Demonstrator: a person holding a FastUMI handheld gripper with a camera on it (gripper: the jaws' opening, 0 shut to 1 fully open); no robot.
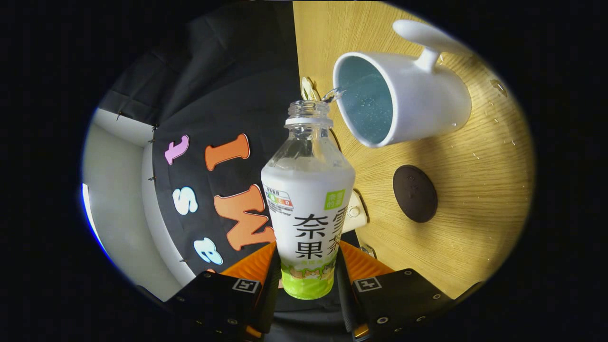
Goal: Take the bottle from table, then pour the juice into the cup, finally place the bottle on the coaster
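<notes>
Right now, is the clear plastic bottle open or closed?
Open. The clear plastic bottle, clamped in the gripper, has no cap, and liquid runs from its mouth into the white cup.

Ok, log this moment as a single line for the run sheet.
phase: pouring | gripper: shut on bottle | bottle: uncapped, mouth at cup rim, liquid streaming in | coaster: bare, beside cup on table

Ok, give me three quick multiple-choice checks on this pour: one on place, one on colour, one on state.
1. Where is the dark round coaster?
A. Under the cup
B. On the wooden table, beside the white ceramic cup
C. Between the fingers

2. The cup's inside is:
A. Red
B. Black
C. Pale blue

3. The clear plastic juice bottle is:
A. Capped
B. Open-necked, held by the gripper
C. Lying on the table

Answers: B, it lies apart from the cup; C, blue lining shows; B, no cap, a finger on each side.
</notes>
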